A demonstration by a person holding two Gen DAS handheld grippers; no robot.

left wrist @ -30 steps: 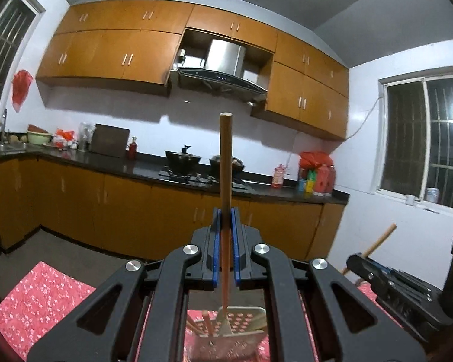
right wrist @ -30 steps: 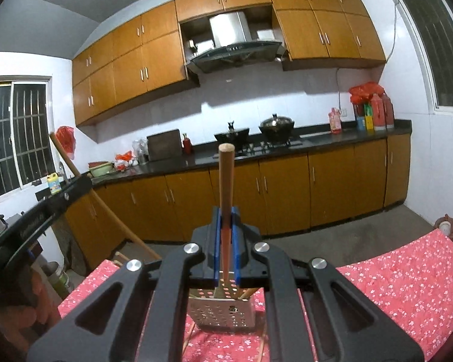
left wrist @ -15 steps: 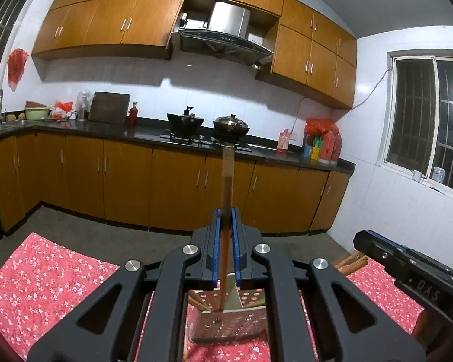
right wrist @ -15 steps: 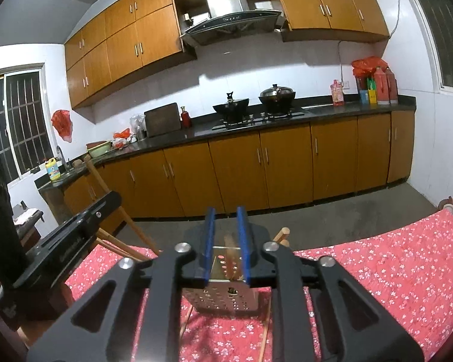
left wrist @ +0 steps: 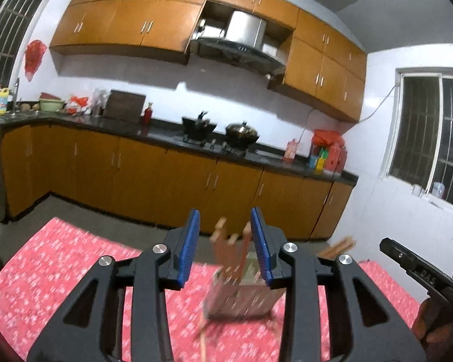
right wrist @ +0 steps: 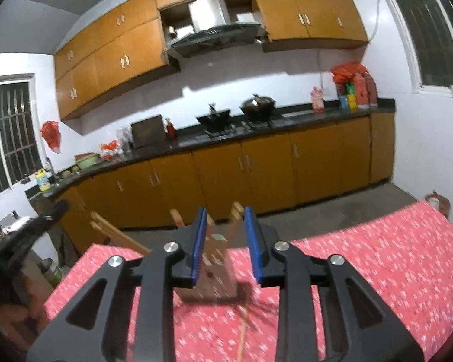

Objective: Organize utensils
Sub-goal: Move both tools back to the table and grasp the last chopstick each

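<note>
A perforated metal utensil holder (left wrist: 241, 294) stands on the red floral tablecloth (left wrist: 60, 259), with several wooden-handled utensils (left wrist: 226, 247) standing in it. My left gripper (left wrist: 225, 246) is open and empty, just above and before the holder. In the right wrist view the holder (right wrist: 217, 277) shows between and below my right gripper's (right wrist: 223, 244) open, empty fingers, with wooden handles (right wrist: 237, 211) sticking up. Loose chopsticks (right wrist: 243, 325) lie on the cloth in front of the holder. Both views are motion-blurred.
The right gripper's body (left wrist: 419, 274) shows at the right edge of the left view, the left one (right wrist: 24, 235) at the left edge of the right view. Kitchen counter and cabinets (left wrist: 166, 175) stand beyond the table.
Both grippers have opened and let go of their wooden-handled utensils, which now stand in the holder. Both grippers have drawn back and tilted.
</note>
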